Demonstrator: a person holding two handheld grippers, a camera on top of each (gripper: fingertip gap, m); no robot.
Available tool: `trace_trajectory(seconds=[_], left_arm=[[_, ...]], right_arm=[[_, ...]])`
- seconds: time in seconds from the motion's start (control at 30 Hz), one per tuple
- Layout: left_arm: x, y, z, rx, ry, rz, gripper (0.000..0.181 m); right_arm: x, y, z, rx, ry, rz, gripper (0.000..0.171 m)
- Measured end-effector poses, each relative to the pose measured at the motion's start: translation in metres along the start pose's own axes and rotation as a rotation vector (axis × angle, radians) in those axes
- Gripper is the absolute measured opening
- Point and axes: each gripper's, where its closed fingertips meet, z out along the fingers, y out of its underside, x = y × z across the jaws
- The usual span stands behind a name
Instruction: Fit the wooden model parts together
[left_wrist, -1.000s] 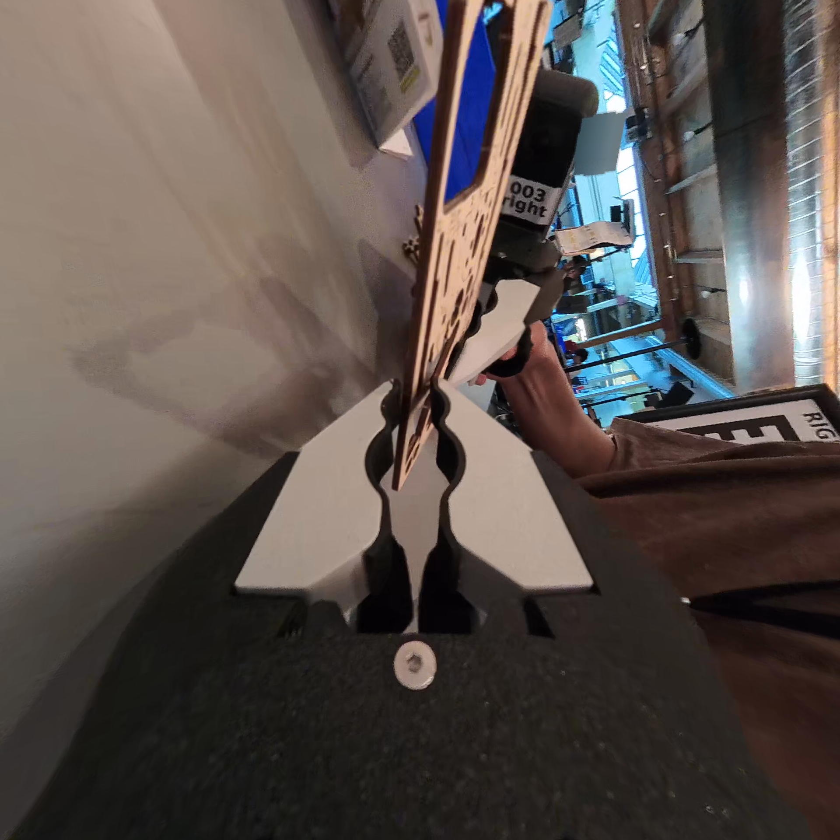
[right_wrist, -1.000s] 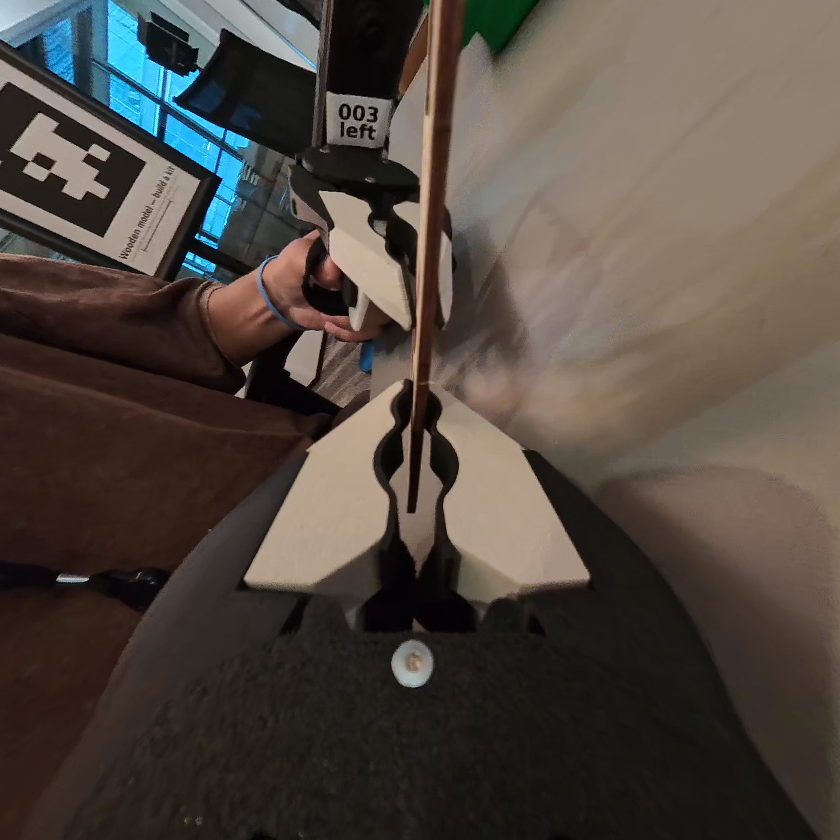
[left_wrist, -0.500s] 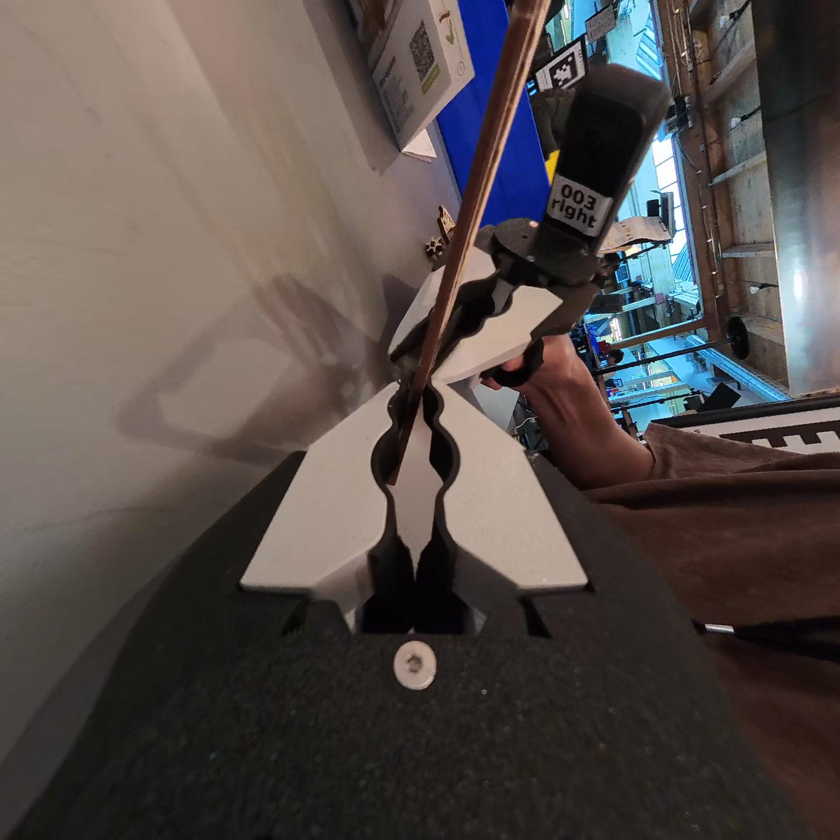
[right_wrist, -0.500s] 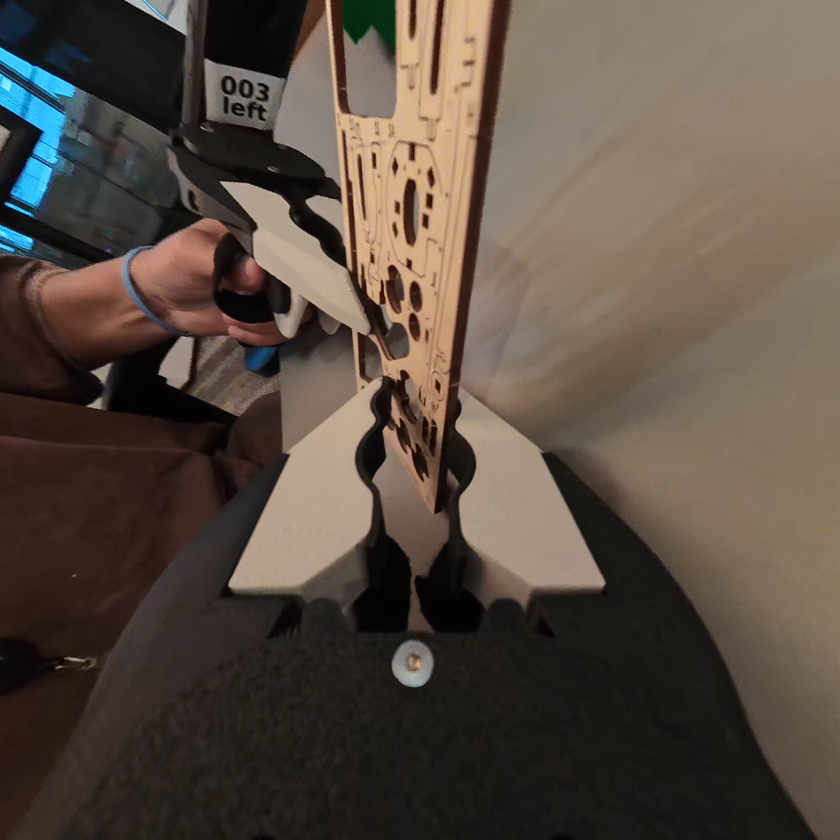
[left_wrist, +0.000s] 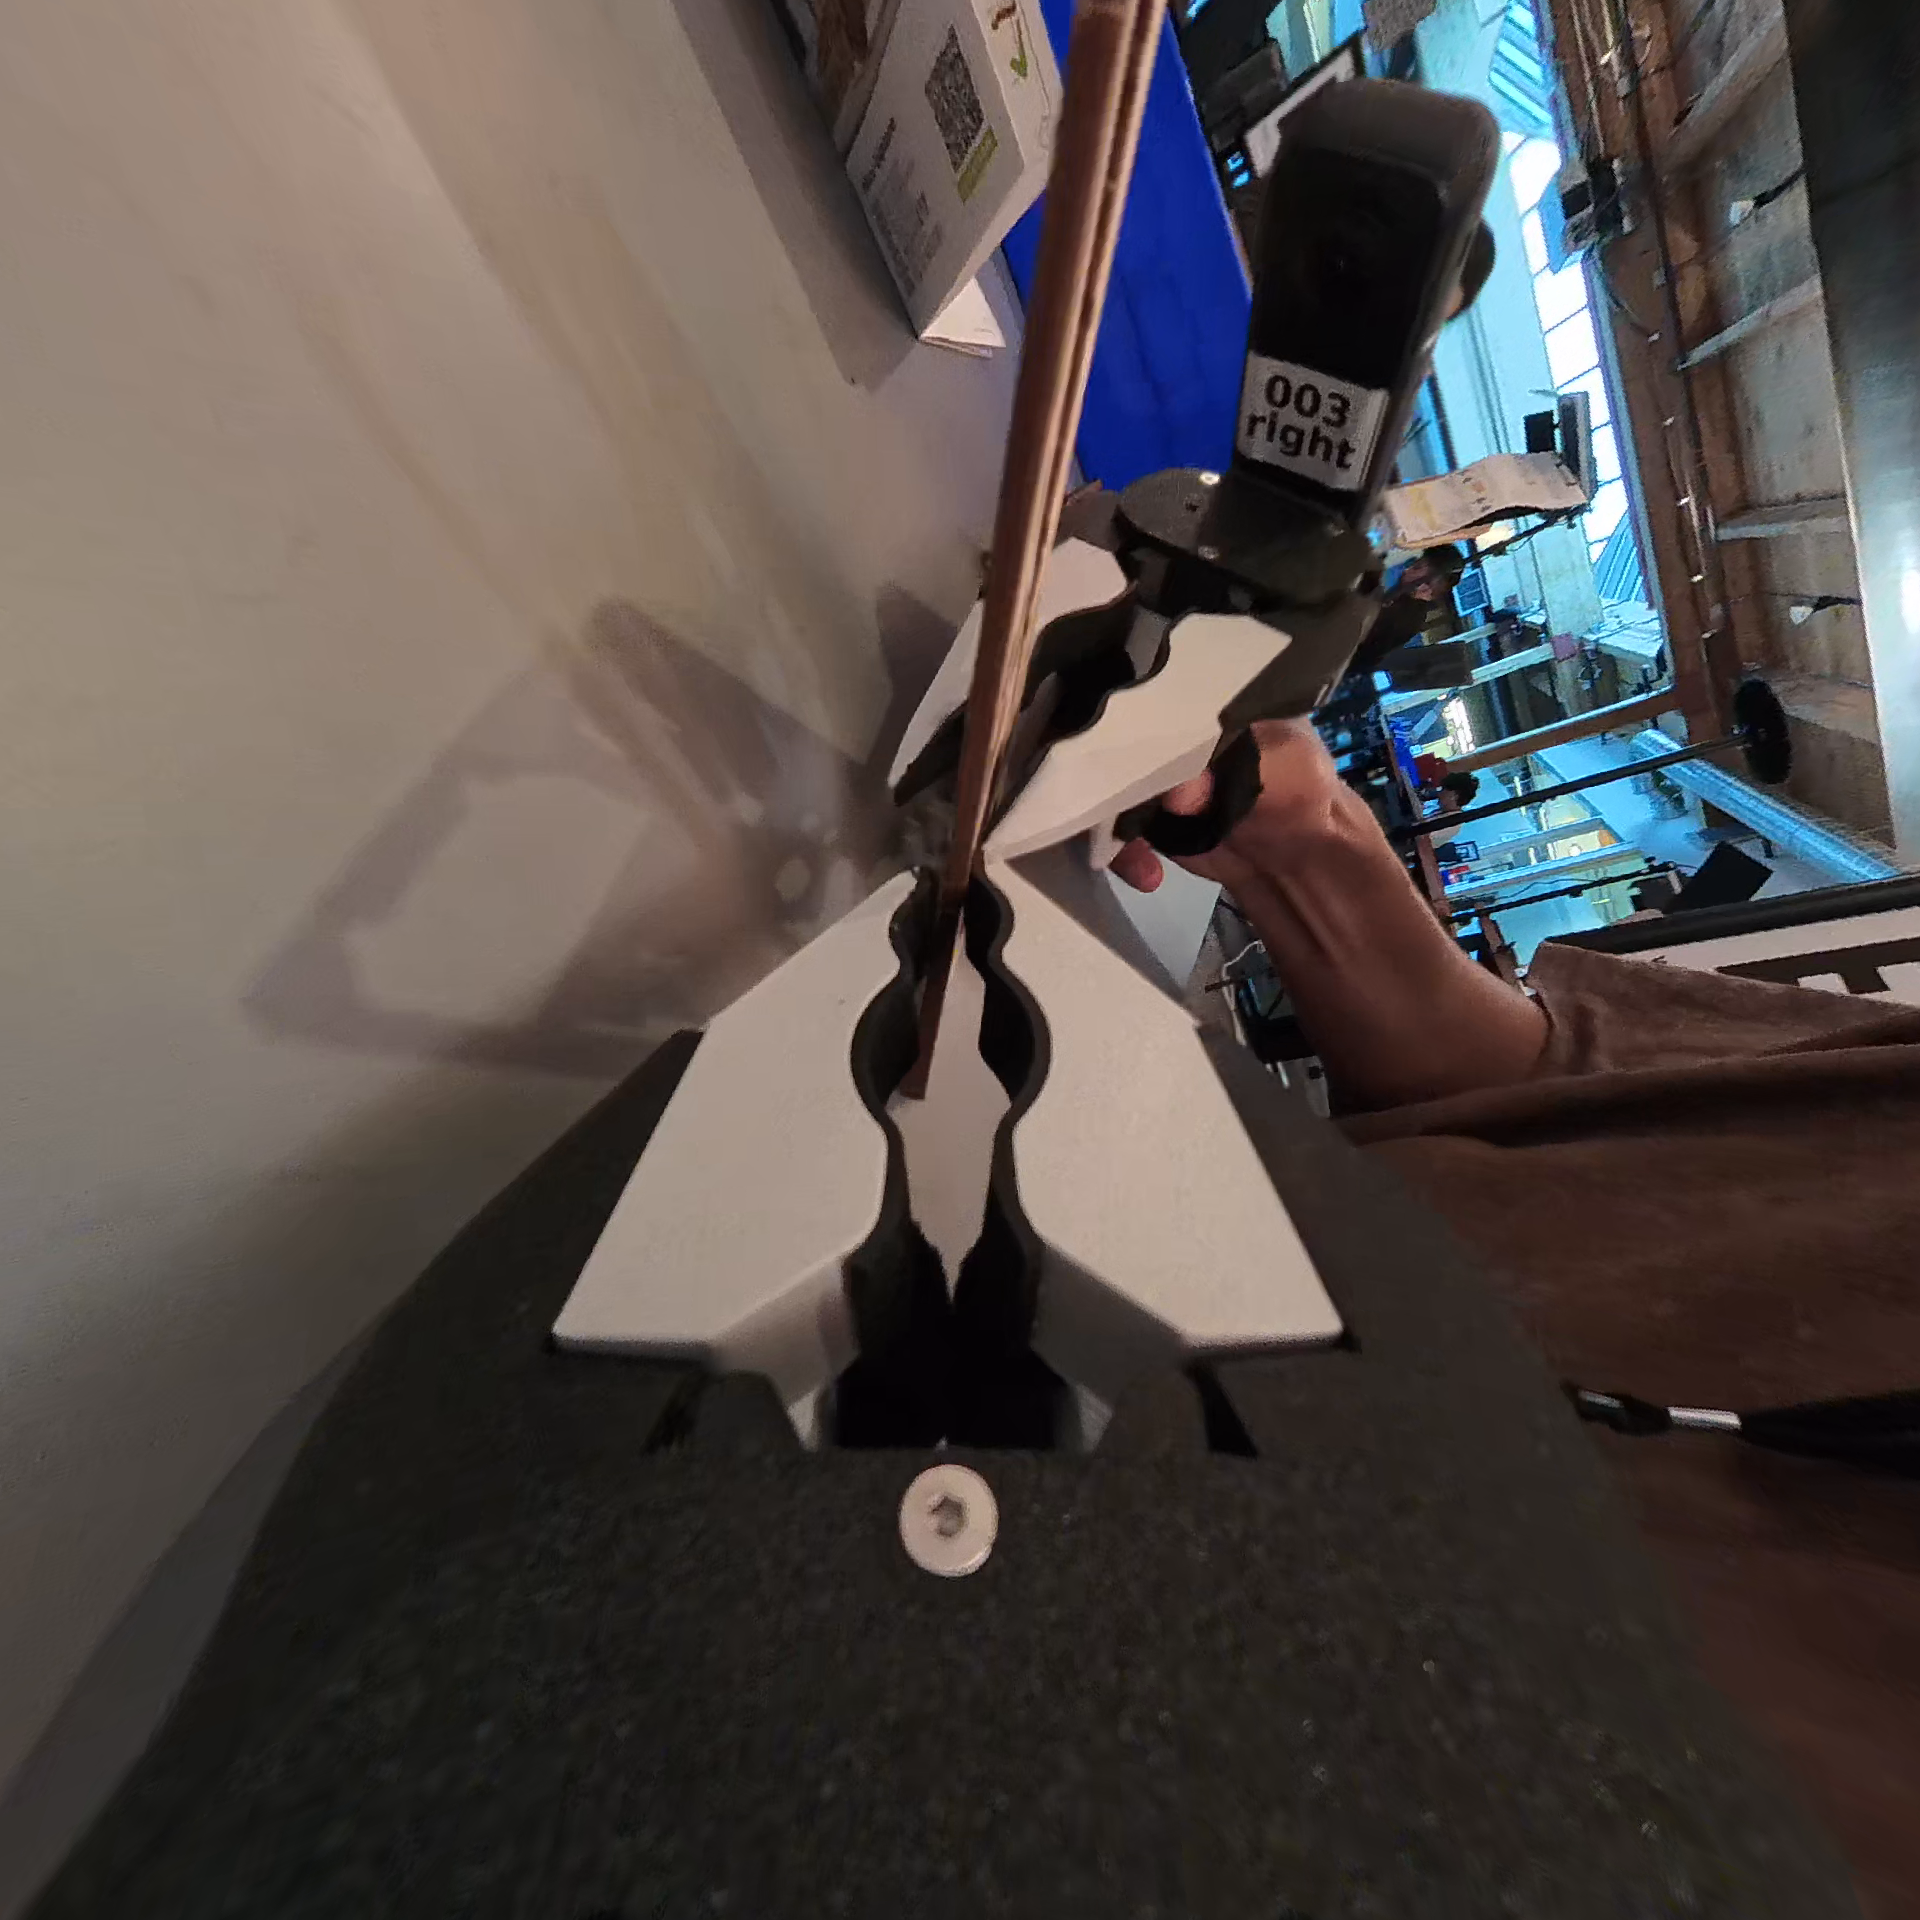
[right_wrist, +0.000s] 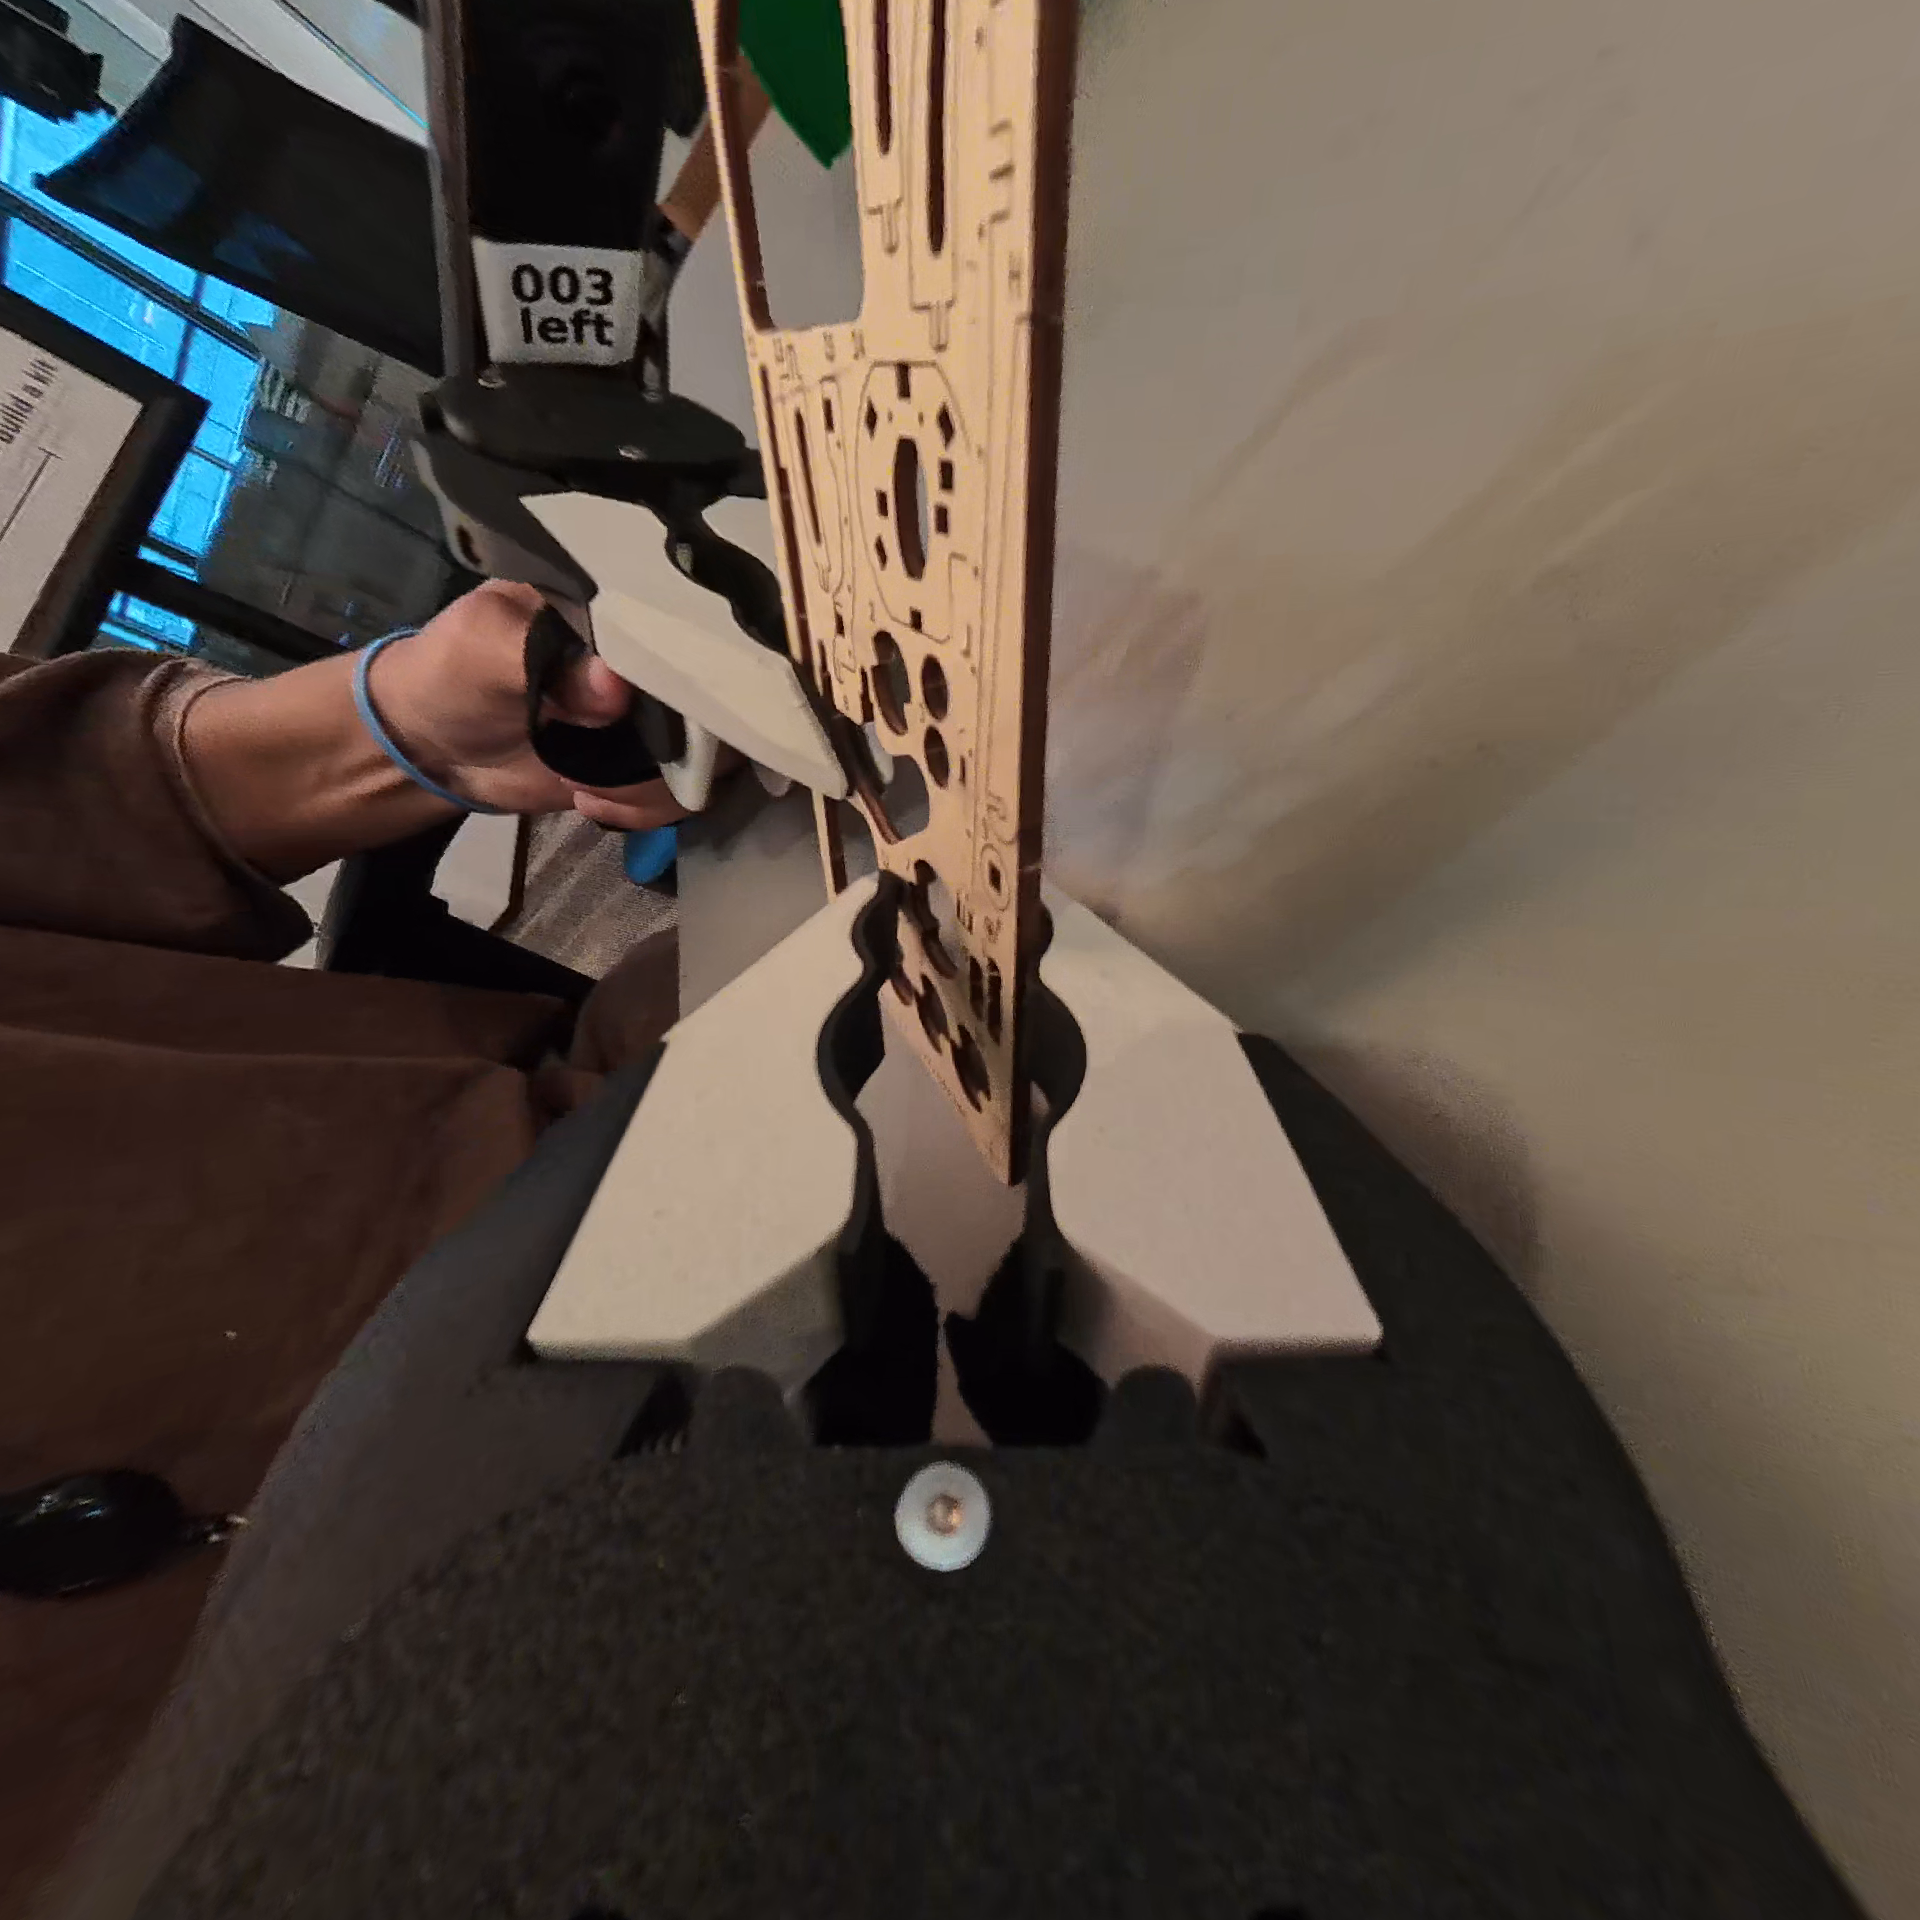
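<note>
I hold one wooden sheet (right_wrist: 951, 582) between both tools, above the pale table (left_wrist: 312, 520). My left gripper (left_wrist: 951, 914) is closed on the sheet's lower end; in the left wrist view the sheet appears edge-on, running up and away between the white fingers (left_wrist: 748, 1143). My right gripper (right_wrist: 961, 935) is closed on the same sheet, whose face shows cut outlines, round holes and slots. In each view the opposite gripper clamps the sheet just beyond my own fingertips. A hand (left_wrist: 1288, 831) grips the right tool; a hand (right_wrist: 488, 717) with a blue wristband grips the left. A printed box (left_wrist: 925, 156) lies farther along the table.
</note>
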Motion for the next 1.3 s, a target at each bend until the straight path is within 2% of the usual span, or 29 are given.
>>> trace_trajectory(seconds=[0.5,0.6,0.9,1.13,1.3], left_arm=[[-0.004,0.001,-0.003,0.003,-0.033,-0.014,0.002],[-0.006,0.001,-0.004,0.009,-0.058,0.006,0.002],[0.006,-0.001,-0.005,0.019,0.034,0.019,0.002],[0.009,-0.002,-0.007,0.015,0.063,-0.009,0.001],[0.006,-0.005,-0.008,0.032,0.044,-0.006,0.001]], right_arm=[[0.006,0.002,0.004,-0.037,0.139,-0.141,0.026],[0.012,0.002,0.006,-0.047,0.217,-0.195,0.027],[-0.001,-0.01,-0.006,0.058,0.054,-0.11,0.031],[0.001,-0.007,-0.015,0.052,0.04,-0.093,0.025],[-0.002,-0.006,-0.013,0.045,-0.006,-0.02,0.035]])
